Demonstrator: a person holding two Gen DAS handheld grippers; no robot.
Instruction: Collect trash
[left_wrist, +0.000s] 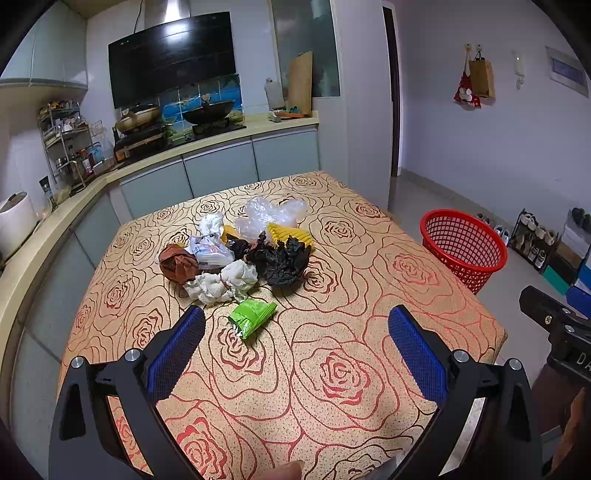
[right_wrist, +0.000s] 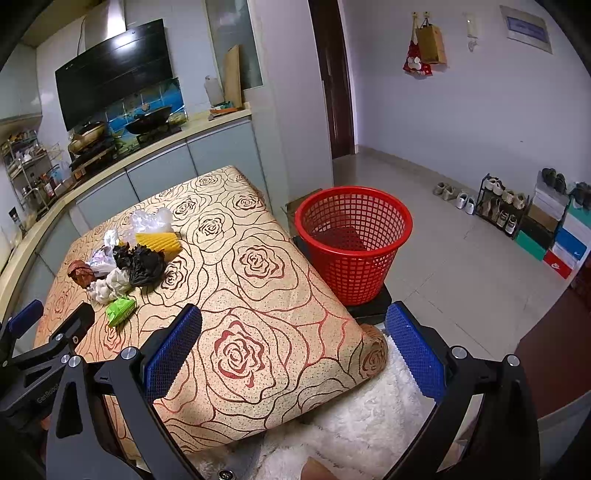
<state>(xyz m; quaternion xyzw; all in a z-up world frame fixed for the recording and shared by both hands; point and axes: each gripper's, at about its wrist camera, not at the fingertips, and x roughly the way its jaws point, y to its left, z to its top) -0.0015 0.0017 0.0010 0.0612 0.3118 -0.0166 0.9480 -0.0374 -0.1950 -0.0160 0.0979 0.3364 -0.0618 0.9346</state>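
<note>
A table (left_wrist: 369, 295) with a rose-patterned cloth fills most of both views. Beside its far right edge a red basket (right_wrist: 354, 236) stands on a dark block on the floor, with nothing visible inside it. A heap of trash (left_wrist: 240, 251) lies near the middle of the table: clear plastic, a black bag, white paper, a brown wad. A green wrapper (left_wrist: 251, 315) lies just in front of the heap. The left gripper (left_wrist: 295, 325) hovers over the table, fingers spread wide and holding nothing. The right gripper (right_wrist: 293, 325) is likewise spread and unloaded, above the table's near corner.
</note>
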